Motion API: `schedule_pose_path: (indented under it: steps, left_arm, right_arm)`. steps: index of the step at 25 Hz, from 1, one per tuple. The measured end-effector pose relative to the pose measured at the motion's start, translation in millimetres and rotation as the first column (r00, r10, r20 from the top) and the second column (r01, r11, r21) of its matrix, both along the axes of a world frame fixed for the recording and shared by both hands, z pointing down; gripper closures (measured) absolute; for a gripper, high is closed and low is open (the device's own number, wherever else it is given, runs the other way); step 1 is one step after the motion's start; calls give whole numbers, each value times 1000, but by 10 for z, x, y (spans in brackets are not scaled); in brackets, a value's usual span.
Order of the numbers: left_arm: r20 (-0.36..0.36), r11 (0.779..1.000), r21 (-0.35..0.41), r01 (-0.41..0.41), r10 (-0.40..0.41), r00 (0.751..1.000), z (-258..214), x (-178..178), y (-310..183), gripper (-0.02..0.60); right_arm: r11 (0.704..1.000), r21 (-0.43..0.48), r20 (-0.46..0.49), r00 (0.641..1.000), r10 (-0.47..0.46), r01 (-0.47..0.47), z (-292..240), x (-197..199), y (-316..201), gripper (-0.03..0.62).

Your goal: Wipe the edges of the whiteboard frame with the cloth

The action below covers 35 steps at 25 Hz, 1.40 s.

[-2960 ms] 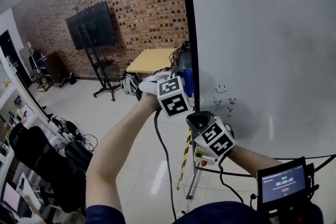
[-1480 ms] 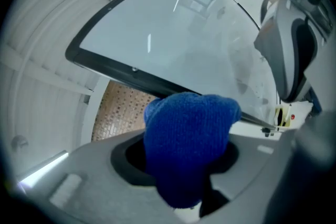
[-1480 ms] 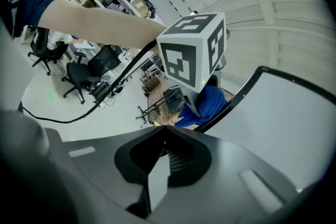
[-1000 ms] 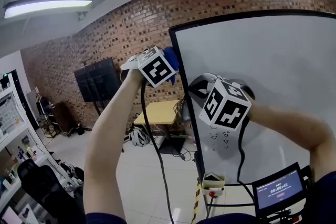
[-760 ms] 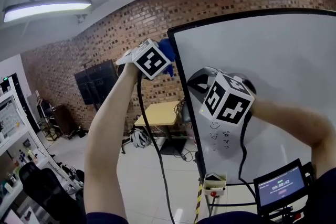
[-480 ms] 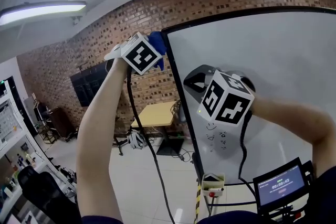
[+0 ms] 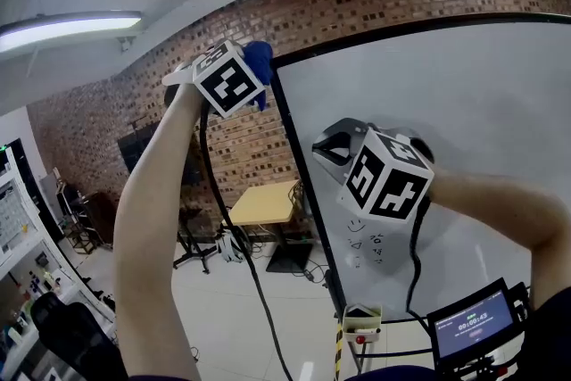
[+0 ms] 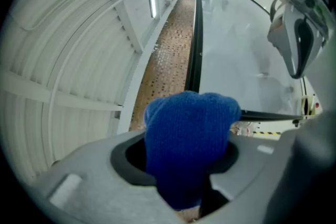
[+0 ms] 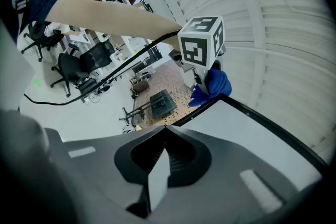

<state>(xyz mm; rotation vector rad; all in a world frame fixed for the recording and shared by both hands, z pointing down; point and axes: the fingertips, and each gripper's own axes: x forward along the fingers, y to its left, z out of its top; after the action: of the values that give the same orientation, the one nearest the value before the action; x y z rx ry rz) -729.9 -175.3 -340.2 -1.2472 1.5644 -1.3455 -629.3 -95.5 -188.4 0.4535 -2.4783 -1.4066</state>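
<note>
Within the last few seconds the left hand-held gripper (image 7: 252, 70) had climbed from low on the left side of the frame (image 7: 302, 174) to its top-left corner, and over the last second it had crept the final stretch upward. All the while it pinched the blue cloth (image 7: 260, 58), jaws partly spread around the bunched fabric. The right hand-held gripper (image 7: 324, 148) had barely shifted, parked in front of the whiteboard (image 7: 446, 94) with its jaws pressed together on nothing. That suggested the left edge had been run bottom to top and that the top edge would likely come next, though how much of the frame was already clean could not be judged. The head view gave the overall layout, arm raised and cloth just beside the corner, but the marker cube hid the jaws and left contact uncertain. The left gripper view filled that in: the cloth (image 8: 186, 139) bulged out from between the jaws, with the black edge (image 8: 195, 34) running away from it beside a brick wall and the right hand-held gripper (image 8: 296, 34) off to one side. Yet the fabric covered the very spot it would be wiping. The right gripper view showed its own jaws (image 9: 163, 160) shut and empty, and, looking back from the board, the cloth (image 9: 212, 86) sitting right on the frame's corner, apparently touching it.
</note>
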Motion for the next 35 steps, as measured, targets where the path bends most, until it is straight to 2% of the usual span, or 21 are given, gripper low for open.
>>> schedule_pose_path:
  steps: [2, 5, 9, 12, 15, 21, 24, 29, 35]
  left_arm:
    - [24, 1000, -15, -9, 9, 1000, -63, 22, 49, 374]
    - [103, 1000, -28, -9, 12, 995, -123, 74, 81, 374]
    - [191, 997, -69, -24, 37, 981, -174, 206, 142, 374]
    - [268, 992, -118, -40, 70, 961, -186, 311, 159, 374]
    - [334, 987, -160, -14, 68, 940, -187, 362, 163, 374]
    - [410, 988, -152, 7, 57, 910, -213, 552, 148, 376]
    - [424, 991, -132, -13, 69, 903, -218, 637, 125, 377]
    - [418, 984, -176, -31, 103, 903, -76, 1044, -135, 382]
    - [372, 982, -174, -77, 138, 918, -147, 1375, -185, 383]
  right_arm:
    - [1000, -6, 12, 1000, -9, 9, -22, 22, 10, 585]
    - [1000, 1, 41, 999, -21, 21, -43, 82, 5, 585]
    - [1000, -20, 119, 993, -21, 24, -95, 244, -93, 585]
    - [997, -78, 155, 988, -10, 22, -72, 364, -212, 585]
    - [990, -137, 196, 981, -16, 43, -49, 461, -276, 585]
    - [979, -176, 288, 956, -45, 100, -86, 640, -260, 585]
    - [980, -164, 274, 960, -64, 112, -35, 604, -153, 585]
    - [980, -167, 229, 971, -70, 110, 117, 777, -214, 585]
    - [984, -157, 229, 972, -49, 86, 52, 1018, -316, 585]
